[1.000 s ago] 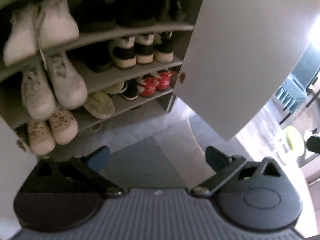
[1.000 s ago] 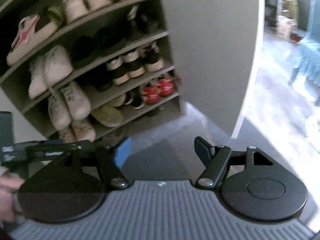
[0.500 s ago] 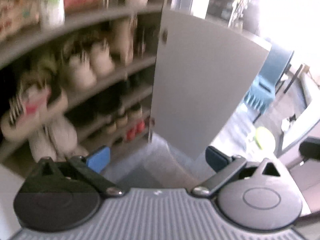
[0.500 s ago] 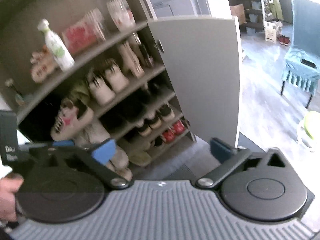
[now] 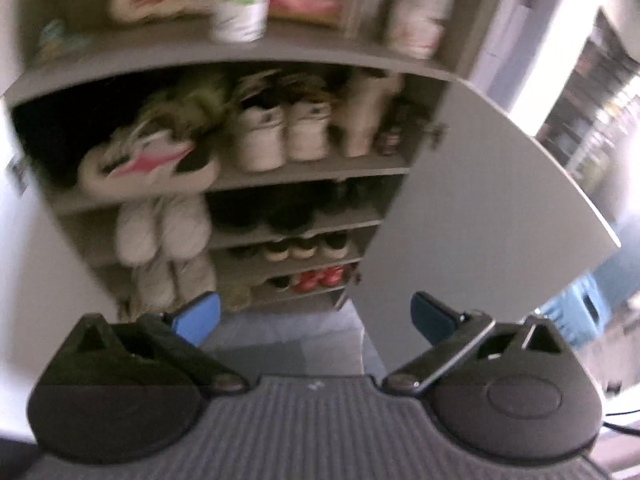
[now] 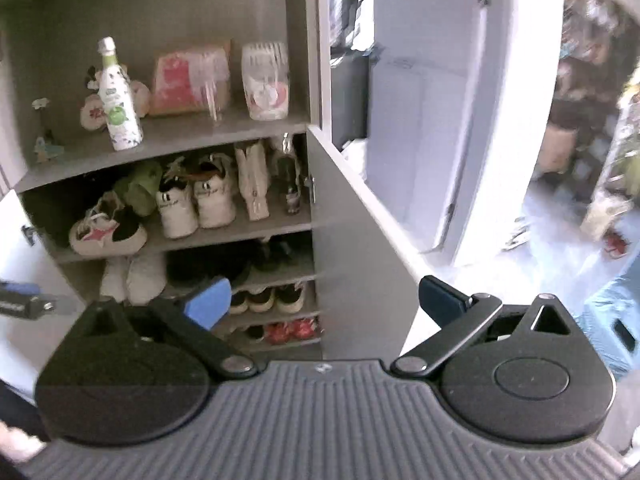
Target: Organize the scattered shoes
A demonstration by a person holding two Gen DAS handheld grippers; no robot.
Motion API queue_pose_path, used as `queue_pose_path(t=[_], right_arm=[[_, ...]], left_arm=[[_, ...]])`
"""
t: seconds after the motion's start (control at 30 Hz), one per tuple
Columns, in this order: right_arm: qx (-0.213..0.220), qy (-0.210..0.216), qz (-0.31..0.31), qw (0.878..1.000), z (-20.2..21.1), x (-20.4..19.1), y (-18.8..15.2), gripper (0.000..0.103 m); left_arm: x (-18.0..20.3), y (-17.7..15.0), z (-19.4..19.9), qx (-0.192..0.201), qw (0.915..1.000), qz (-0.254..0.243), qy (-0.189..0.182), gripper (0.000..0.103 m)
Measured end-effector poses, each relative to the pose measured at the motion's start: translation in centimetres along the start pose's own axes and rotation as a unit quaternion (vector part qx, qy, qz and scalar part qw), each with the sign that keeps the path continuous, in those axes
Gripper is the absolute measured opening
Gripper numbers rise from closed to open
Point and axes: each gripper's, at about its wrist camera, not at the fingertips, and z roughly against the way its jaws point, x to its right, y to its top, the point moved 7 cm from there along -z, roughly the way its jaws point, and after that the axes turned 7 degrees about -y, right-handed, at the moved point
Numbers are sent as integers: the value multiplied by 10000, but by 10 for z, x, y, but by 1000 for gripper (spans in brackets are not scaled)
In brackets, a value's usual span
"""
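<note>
Before the grey shelved cabinet (image 6: pixel 224 132) of seemingly leather shoes (image 6: pixel 196 206), both ribbed tongs (image 5: pixel 316 316) (image 6: pixel 324 300) agape, empty.

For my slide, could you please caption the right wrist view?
Empty open right gripper faces shoe cabinet, door ajar.

We saw our left gripper (image 5: pixel 316 316) as a dark grey ribbed base flanked by two rounded black housings, each topped with a triangular cut-out. From silver pivot screws beside that base, black arms ran out to blue pads (image 5: pixel 198 316); the pad left of the base looked brighter blue, the other darker. Our right gripper (image 6: pixel 326 300) was built the same way: ribbed grey base, black rounded housings, silver pivot screws, a raised disc on the housing right of the base, and blue fingertips (image 6: pixel 210 302). A small pale mark sat at each base's top edge.
</note>
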Motion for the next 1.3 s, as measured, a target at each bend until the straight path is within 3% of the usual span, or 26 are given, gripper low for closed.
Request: queue_pose_path(t=[0.07, 0.13, 0.27, 0.4, 0.63, 0.8, 1.0, 1.07, 1.13, 1.3], right_arm=[[-265, 189, -177, 9993, -26, 22, 8, 80], [-543, 76, -141, 9984, -50, 39, 10, 72], [-832, 166, -138, 9963, -73, 49, 5, 68], [-1225, 319, -288, 9915, -86, 52, -10, 61], [-1680, 716, -682, 9808, -87, 55, -14, 62], [-1939, 896, -722, 9742, -85, 26, -14, 62], [-2180, 976, -1830, 9537, -85, -29, -18, 62], [-2186, 888, -2135, 9480, -85, -47, -20, 56], [-2200, 754, -2367, 9433, -85, -57, -22, 35], [-2174, 771, -2897, 9289, -92, -103, -23, 35]], left_arm=[[-11, 2, 3, 1, 9995, 268, 171, 102], [-22, 12, 7, 119, 9987, 389, 316, 102], [-50, 34, 21, 497, 9941, 765, 578, 102], [-74, 36, 31, 771, 9863, 1261, 738, 102], [-102, 40, 25, 831, 9836, 1542, 427, 103], [-126, 63, 6, 763, 9906, 1127, 116, 102], [-160, 96, -5, 832, 9929, 815, -255, 102], [-172, 105, -3, 894, 9932, 669, -342, 103], [-187, 111, -3, 873, 9935, 592, -432, 103], [-229, 128, 4, 869, 9926, 677, -520, 102]])
